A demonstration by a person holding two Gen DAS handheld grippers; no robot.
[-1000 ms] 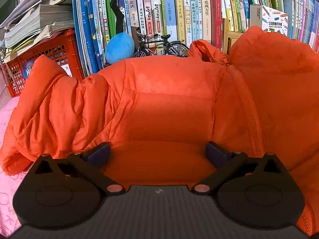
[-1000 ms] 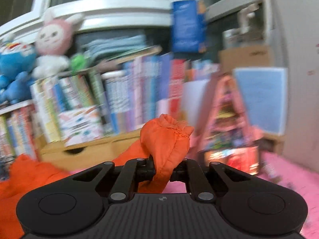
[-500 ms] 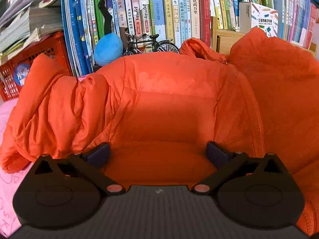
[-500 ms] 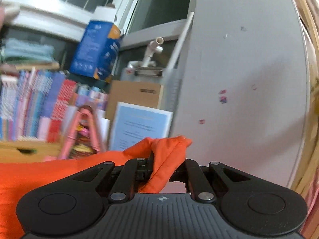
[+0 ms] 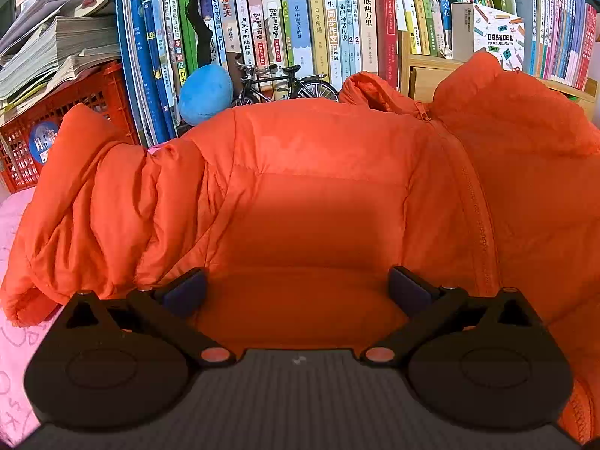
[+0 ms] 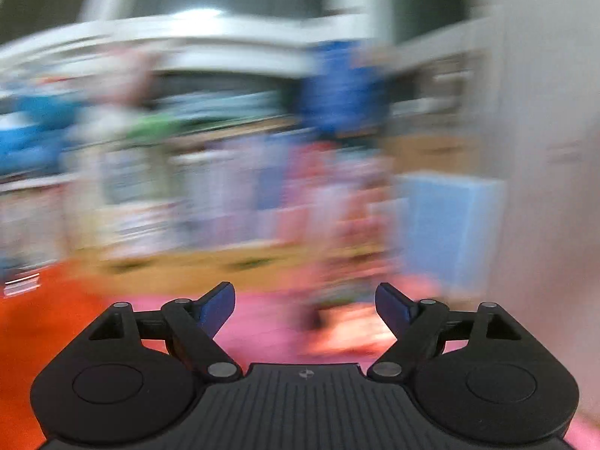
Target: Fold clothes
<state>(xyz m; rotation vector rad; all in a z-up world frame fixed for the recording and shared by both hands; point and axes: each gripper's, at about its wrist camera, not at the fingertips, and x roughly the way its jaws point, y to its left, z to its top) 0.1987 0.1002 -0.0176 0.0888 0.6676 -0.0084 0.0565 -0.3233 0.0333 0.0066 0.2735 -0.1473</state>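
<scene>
Book spines lettered in Chinese fill the far shelf (image 5: 337, 18), among them a white box (image 5: 497, 39) at far right printed "POCKET LABEL PRINTER". A round blue sticker (image 5: 43, 142) marks the red plastic crate (image 5: 75, 112) at far left; its writing is too small to read. In front of the books stand a blue ball-shaped plush (image 5: 205, 93) and a small model bicycle (image 5: 287, 84).

The orange puffer jacket (image 5: 318, 195) lies spread on a pink cover (image 5: 15, 225) — quilted, zip (image 5: 478, 225) running down right of centre, one sleeve (image 5: 86, 217) bunched at the left, the collar heaped up at far right.

The left gripper (image 5: 296, 290) sits wide open at the jacket's near hem, holding nothing, much as it did a second ago. The right gripper (image 6: 304, 303) — clamped on a fold of orange cloth half a second ago — now shows its jaws spread wide and empty. Its view is heavily motion-blurred; only a patch of orange at near left and pink below can be made out.
</scene>
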